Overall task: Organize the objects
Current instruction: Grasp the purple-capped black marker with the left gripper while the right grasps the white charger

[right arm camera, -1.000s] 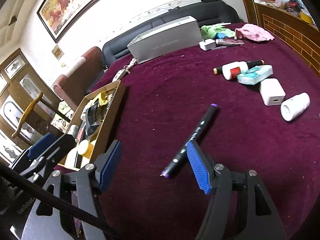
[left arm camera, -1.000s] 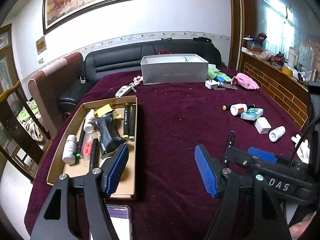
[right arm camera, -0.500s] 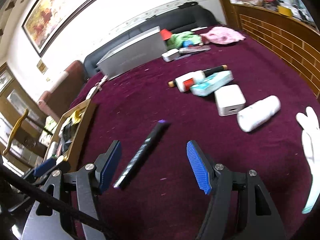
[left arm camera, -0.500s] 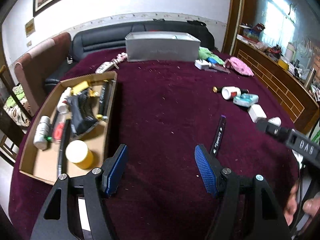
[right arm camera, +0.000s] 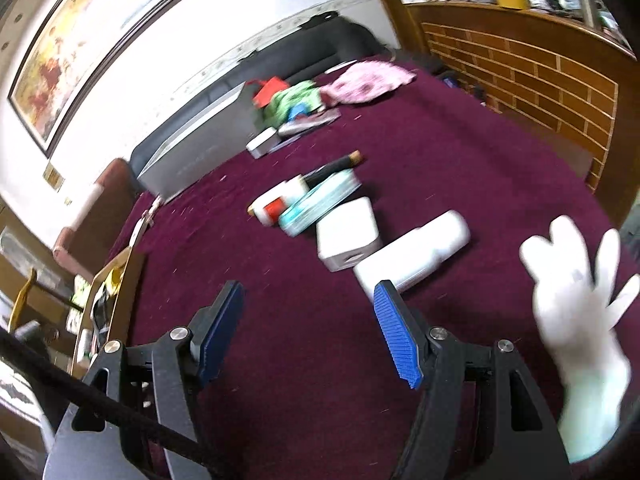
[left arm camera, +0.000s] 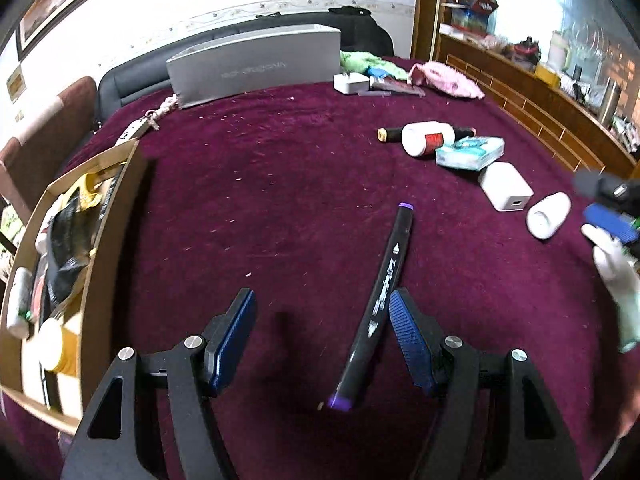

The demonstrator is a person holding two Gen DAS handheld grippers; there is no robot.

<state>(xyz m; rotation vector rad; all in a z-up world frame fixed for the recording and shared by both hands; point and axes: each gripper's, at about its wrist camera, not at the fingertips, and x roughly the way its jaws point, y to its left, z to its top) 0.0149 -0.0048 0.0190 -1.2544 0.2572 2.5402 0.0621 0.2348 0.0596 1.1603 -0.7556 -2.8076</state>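
A black marker [left arm camera: 384, 292] with purple caps lies on the maroon cloth. My left gripper [left arm camera: 322, 330] is open low over it, and the marker's near half lies between the jaws, close beside the right pad [left arm camera: 408, 338]. My right gripper [right arm camera: 310, 330] is open and empty above bare cloth. A white cylinder [right arm camera: 416, 256] lies just past its right fingertip, with a white charger [right arm camera: 348, 232], a teal pack [right arm camera: 320, 204] and a white bottle [right arm camera: 280, 202] beyond. A cardboard box [left arm camera: 116, 240] holding several items sits at the left.
A grey box [left arm camera: 256, 68] stands at the far side, with green and pink cloths [left arm camera: 448, 80] beside it. A white glove [right arm camera: 576, 308] lies near the right edge. A sofa and a brick-patterned wooden cabinet [right arm camera: 540, 80] border the table.
My left gripper swung right from the cardboard box and dropped, so the marker now lies between its jaws. My right gripper slid right, off the marker, to the white items.
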